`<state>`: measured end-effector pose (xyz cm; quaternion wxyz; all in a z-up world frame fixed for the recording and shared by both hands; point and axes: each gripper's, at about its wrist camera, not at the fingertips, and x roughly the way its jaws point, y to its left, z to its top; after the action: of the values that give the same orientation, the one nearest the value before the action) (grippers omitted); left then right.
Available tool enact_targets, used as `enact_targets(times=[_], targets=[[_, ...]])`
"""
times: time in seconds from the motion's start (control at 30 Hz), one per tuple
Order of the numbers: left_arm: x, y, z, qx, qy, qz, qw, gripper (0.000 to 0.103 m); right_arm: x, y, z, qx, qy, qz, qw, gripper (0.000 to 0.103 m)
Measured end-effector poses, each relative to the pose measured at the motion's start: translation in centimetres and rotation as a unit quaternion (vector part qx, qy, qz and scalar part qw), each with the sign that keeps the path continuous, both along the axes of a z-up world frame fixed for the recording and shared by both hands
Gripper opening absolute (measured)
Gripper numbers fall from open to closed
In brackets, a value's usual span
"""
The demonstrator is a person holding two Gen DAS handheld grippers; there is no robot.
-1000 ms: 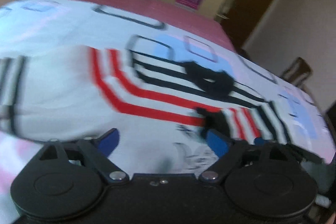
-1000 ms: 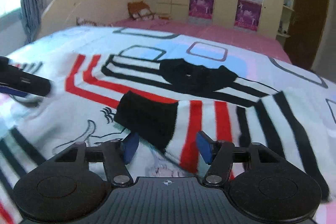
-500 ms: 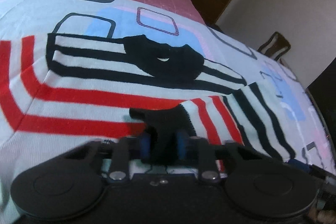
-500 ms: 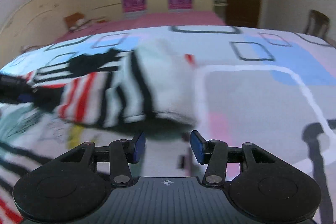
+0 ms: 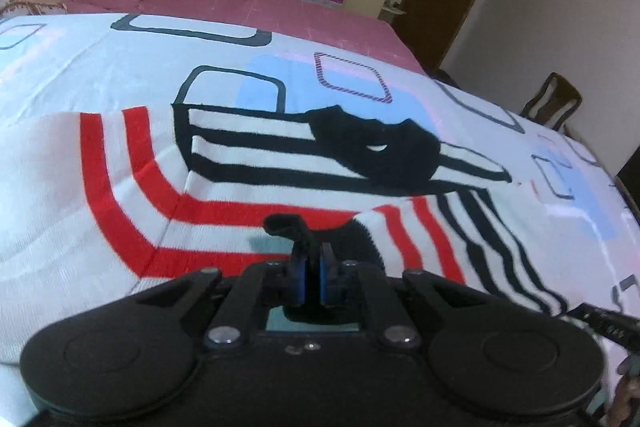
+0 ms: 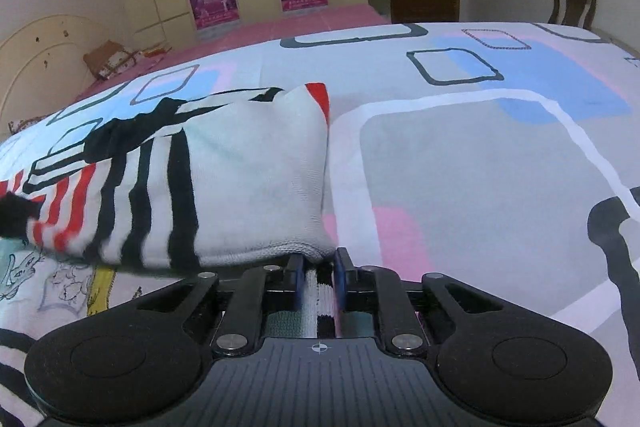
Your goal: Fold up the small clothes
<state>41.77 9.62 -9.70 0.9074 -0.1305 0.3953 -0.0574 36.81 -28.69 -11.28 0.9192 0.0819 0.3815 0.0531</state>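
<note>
Pinching cuff | left tongs | cuff end hidden

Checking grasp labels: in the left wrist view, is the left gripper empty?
No, the left gripper pinches the sweater's black cuff.

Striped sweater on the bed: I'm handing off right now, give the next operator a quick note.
Left gripper: shut on the black cuff of the striped sweater.
Right gripper: jaws closing on the sweater's knit edge, fabric between them.
Sweater lies on the patterned bedspread, one sleeve folded in over the body.
Done: sleeve folded in, both grips taken.
Left: probably fold across, then smooth flat.
</note>
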Motion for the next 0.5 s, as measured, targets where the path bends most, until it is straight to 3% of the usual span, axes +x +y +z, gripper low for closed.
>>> enact_targets(times=[0.13,0.2,0.27,0.33,0.37,0.43,0.5], targets=[[0.0,0.2,-1.2,-0.002,0.011,-0.001,0.9999,0.008,0.2,0.3,0.4,-0.011,0.010,0.018,1.000,0.015],[0.0,0.4,-1.2,0.000,0.010,-0.001,1.0000,0.019,-0.6,0.1,1.4,-0.016,-0.007,0.036,0.999,0.015],[-0.1,0.7,-0.9,-0.004,0.000,0.004,1.0000,0.042,-2.0,-0.7,3.0,-0.005,-0.048,0.038,0.998,0.015],[-0.1,0.9,-0.6,0.008,-0.008,0.015,0.9998,0.046,-1.9,-1.7,4.0,0.014,-0.064,0.022,0.998,0.016],[0.0,1.0,-0.4,0.013,-0.011,0.022,0.9996,0.044,-1.3,-1.9,4.2,0.024,-0.062,0.016,0.998,0.020],[0.2,1.0,0.1,0.022,-0.023,0.037,0.9988,0.044,1.1,-2.6,4.3,0.059,-0.056,-0.013,0.997,0.068],[0.6,0.5,0.7,0.031,-0.034,0.035,0.9983,0.043,3.7,-2.9,4.4,0.089,-0.068,-0.015,0.994,0.069]])
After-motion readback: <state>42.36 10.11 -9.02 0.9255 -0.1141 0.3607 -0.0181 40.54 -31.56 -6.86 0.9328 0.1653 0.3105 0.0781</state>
